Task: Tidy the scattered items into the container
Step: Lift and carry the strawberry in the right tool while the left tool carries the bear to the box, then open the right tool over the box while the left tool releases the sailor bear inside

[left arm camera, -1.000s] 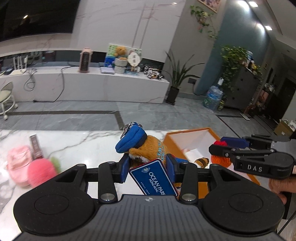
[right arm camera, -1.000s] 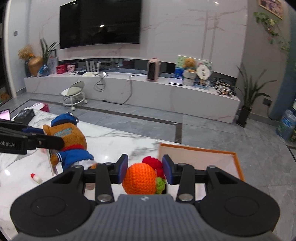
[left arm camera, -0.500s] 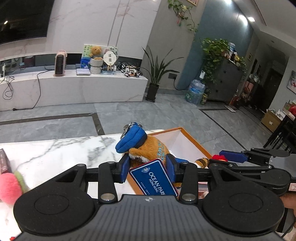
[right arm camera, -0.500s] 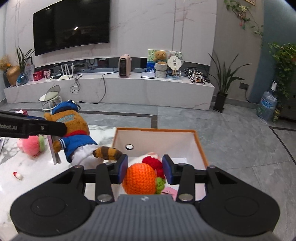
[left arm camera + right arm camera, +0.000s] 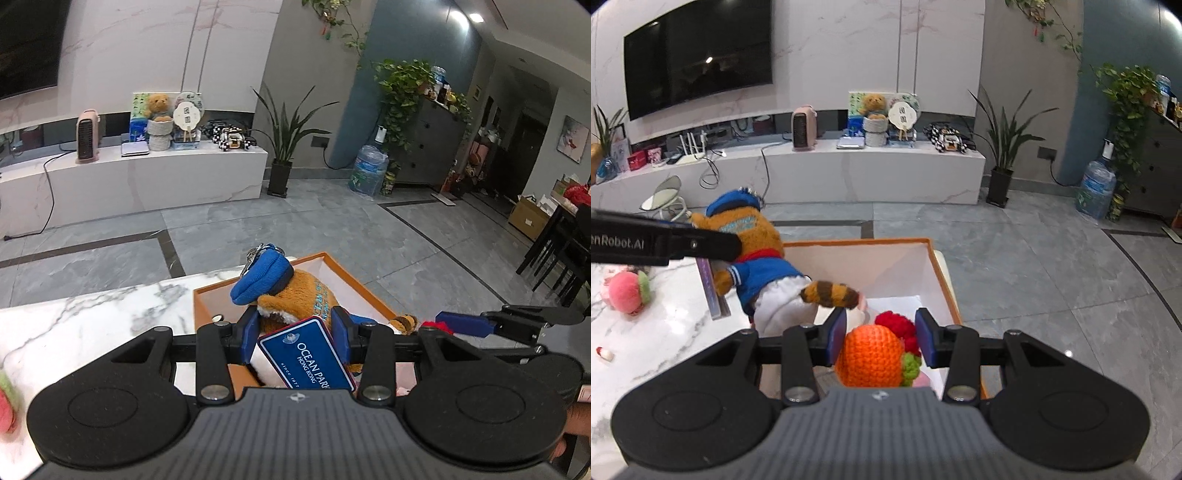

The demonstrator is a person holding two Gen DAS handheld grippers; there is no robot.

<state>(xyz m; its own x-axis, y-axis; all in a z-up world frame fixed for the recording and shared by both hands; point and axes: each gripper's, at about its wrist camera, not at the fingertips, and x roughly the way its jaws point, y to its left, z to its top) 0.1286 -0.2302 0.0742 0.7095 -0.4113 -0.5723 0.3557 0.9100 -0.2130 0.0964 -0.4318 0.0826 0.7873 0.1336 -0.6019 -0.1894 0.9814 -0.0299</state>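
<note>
The plush otter (image 5: pixel 291 295), dressed in a blue cap and sailor top with an "Ocean Park Hong Kong" tag (image 5: pixel 308 354), is judged light, soft and compressible; the grip compresses the stuffing, so the hold belongs on the body, not on the cap or the striped tail, which hang loose. The left gripper (image 5: pixel 294 334) has its blue pads pressed against the otter's torso from both sides and holds it in the air above the near left part of the orange box (image 5: pixel 201 299), with the tail trailing over the box interior. The crocheted orange toy (image 5: pixel 873 356), with red and green trim, is likewise judged light and yielding, with a knit surface that resists slipping. The right gripper (image 5: pixel 881 338) has its pads beside the toy's sides; the right pad appears to stand slightly off the yarn, so whether it pinches firmly cannot be told from this view. This gripper points forward and slightly down over the near right part of the box, with the toy above the white floor. The left gripper lies level, to the left of the right one. A pink plush (image 5: pixel 628 291) lies on the marble table (image 5: pixel 676 332), well to the left of the box.
</note>
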